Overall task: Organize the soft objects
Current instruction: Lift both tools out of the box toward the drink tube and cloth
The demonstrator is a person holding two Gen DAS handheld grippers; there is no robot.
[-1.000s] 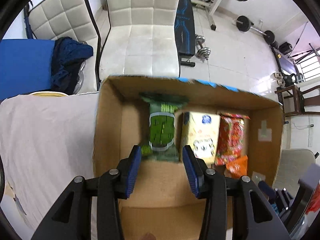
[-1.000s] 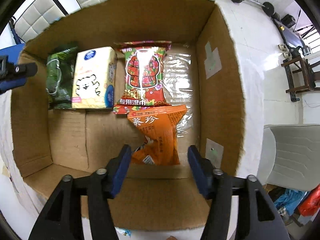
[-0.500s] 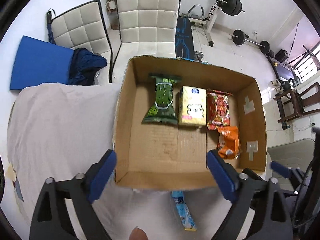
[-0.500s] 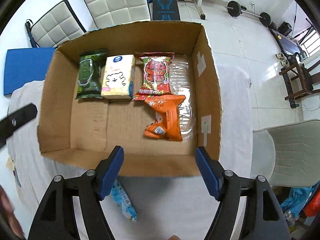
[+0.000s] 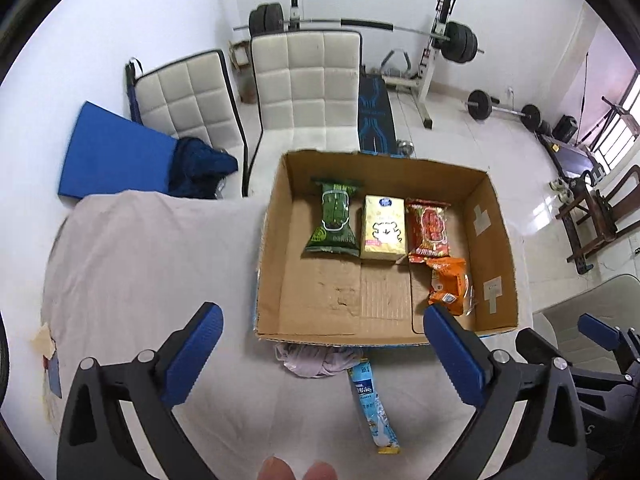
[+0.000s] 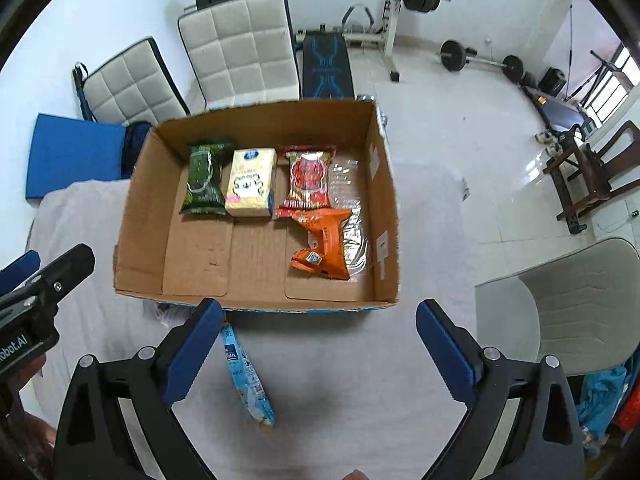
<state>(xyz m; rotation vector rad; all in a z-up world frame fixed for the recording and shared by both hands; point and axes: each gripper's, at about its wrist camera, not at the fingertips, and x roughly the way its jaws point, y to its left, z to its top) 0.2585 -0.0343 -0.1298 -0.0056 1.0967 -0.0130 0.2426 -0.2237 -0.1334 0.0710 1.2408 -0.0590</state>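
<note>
A cardboard box [image 5: 268,240] [image 6: 140,216] stands on the cloth-covered table. Inside lie a green pack [image 5: 334,220] [image 6: 203,180], a yellow tissue pack [image 5: 382,228] [image 6: 251,182], a red pack [image 5: 429,230] [image 6: 309,178] and an orange pack [image 5: 448,286] [image 6: 324,242]. In front of the box lie a light blue packet [image 5: 372,408] [image 6: 246,376] and a crumpled pale cloth [image 5: 316,358]. My left gripper [image 5: 320,356] is open and empty above the table in front of the box. My right gripper [image 6: 316,344] is open and empty, to the right.
A clear plastic wrapper [image 6: 348,208] lies in the box's right side. White padded chairs [image 5: 308,88] and a blue mat [image 5: 112,160] stand behind the table. A grey chair [image 6: 572,308] is at the right. Gym equipment [image 5: 436,40] fills the back.
Both grippers have pulled back and up out of the box and opened wider. The green pack and the orange pack now lie free in the box.
</note>
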